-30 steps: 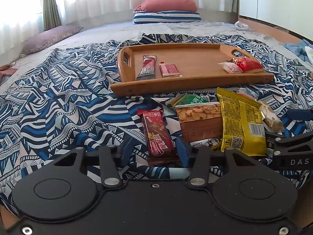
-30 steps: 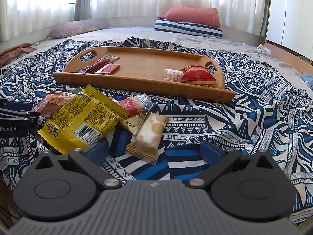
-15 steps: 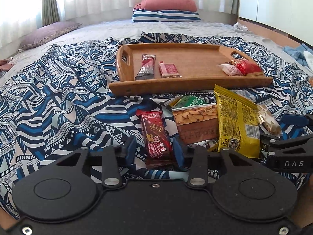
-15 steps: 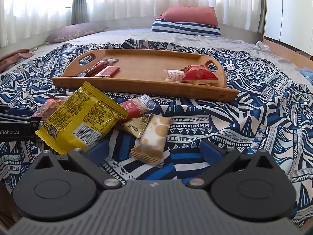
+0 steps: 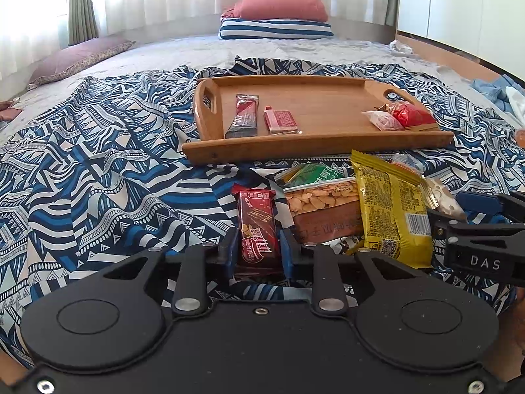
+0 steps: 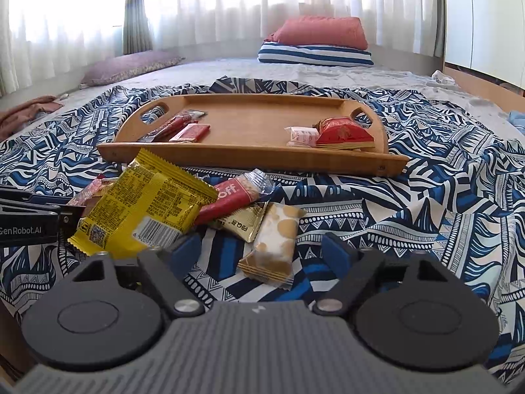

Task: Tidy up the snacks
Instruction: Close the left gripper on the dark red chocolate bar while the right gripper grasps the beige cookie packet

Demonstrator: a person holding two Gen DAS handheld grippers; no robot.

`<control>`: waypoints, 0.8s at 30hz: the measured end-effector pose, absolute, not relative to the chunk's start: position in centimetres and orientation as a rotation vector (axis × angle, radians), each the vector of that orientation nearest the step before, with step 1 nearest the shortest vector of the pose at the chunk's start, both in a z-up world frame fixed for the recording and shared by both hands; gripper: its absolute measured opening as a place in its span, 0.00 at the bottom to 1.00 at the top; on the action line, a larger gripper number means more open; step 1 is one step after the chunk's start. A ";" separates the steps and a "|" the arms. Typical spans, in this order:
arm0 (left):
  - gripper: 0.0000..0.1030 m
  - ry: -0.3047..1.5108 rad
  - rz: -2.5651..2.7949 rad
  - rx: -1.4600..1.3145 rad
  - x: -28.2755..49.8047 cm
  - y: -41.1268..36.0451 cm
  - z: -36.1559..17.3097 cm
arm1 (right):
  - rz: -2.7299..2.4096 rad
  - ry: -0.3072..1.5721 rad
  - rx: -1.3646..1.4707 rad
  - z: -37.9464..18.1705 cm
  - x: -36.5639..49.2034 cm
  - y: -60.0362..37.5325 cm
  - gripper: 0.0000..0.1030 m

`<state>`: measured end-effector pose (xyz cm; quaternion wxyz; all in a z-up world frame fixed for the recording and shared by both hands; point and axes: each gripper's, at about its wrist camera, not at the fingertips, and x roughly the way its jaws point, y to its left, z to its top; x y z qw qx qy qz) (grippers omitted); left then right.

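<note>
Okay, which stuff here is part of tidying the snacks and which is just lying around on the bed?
Part of the job: tray, red bar in the closing left tongs, peanuts, yellow bag, biscuit pack between the closing right tongs.

Lying about: pillows, purple cushion, patterned sheet.

Bright backlit curtains (image 6: 229,3), fisheye edges, sharp

Bed (image 5: 197,52) under patterned blue cloth (image 5: 98,170); wooden tray (image 5: 315,146), loose snack packets (image 6: 147,207) on cloth.

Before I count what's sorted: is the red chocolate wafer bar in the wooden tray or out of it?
Out. The red wafer bar lies on the patterned blanket in front of the wooden tray, between the closing left gripper pads.
</note>
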<state>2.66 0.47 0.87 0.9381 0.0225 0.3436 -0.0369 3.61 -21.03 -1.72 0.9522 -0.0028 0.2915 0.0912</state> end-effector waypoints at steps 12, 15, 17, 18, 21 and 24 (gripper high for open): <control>0.24 0.684 -0.052 0.041 2.4 0.8 1.6 | 0.181 0.597 -0.006 -1.1 3.2 -21.0 0.30; 0.24 0.675 -0.043 0.039 2.4 1.0 2.0 | 0.176 0.596 -0.005 -0.8 2.9 -21.0 0.26; 0.24 0.665 -0.040 0.037 2.3 1.1 2.4 | 0.175 0.592 -0.007 -0.6 2.7 -21.0 0.23; 0.24 0.660 -0.038 0.037 2.3 1.1 2.6 | 0.171 0.585 -0.012 -0.4 2.5 -21.0 0.23; 0.24 0.646 -0.035 0.029 2.3 1.3 3.3 | 0.156 0.563 -0.028 0.0 2.2 -21.2 0.23; 0.24 0.636 -0.039 0.008 2.6 1.6 4.1 | 0.148 0.545 -0.017 0.7 2.1 -21.5 0.22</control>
